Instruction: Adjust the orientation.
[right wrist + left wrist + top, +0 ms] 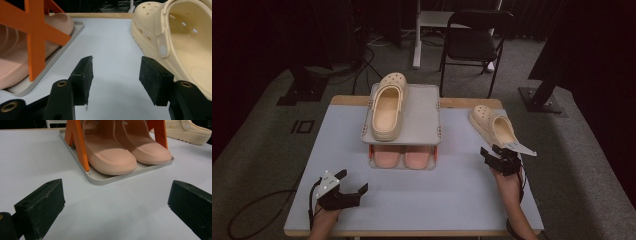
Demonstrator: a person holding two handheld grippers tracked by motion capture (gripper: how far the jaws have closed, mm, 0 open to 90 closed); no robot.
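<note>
Here, the right gripper (498, 156) sits just short of the heel of a cream clog (493, 126) lying on the right side of the pale table (422, 200). Its jaws stand part-way apart with nothing between them. In the right gripper view the clog (180, 47) lies just to the right of the jaws, not in line with them, so the next move likely calls for a shift that way before any grip. The clog's long axis runs away from the person, toe toward the far edge and open heel nearest the gripper. The right hand (507, 182) is by far the nearer; the left gripper (343, 186) rests well apart at the near left, jaws spread wide and empty.

The clog is moulded foam, matte, thick-soled with a ridged edge, round holes over the toe and a strap pinned by a rivet. Its mate (388, 107) lies on the upper level of a grey two-tier rack (424, 112) at the table's middle, toe pointing away. A pair of smooth pink slides (125, 155) fills the lower tray between orange cross-braced posts (78, 143).
</note>
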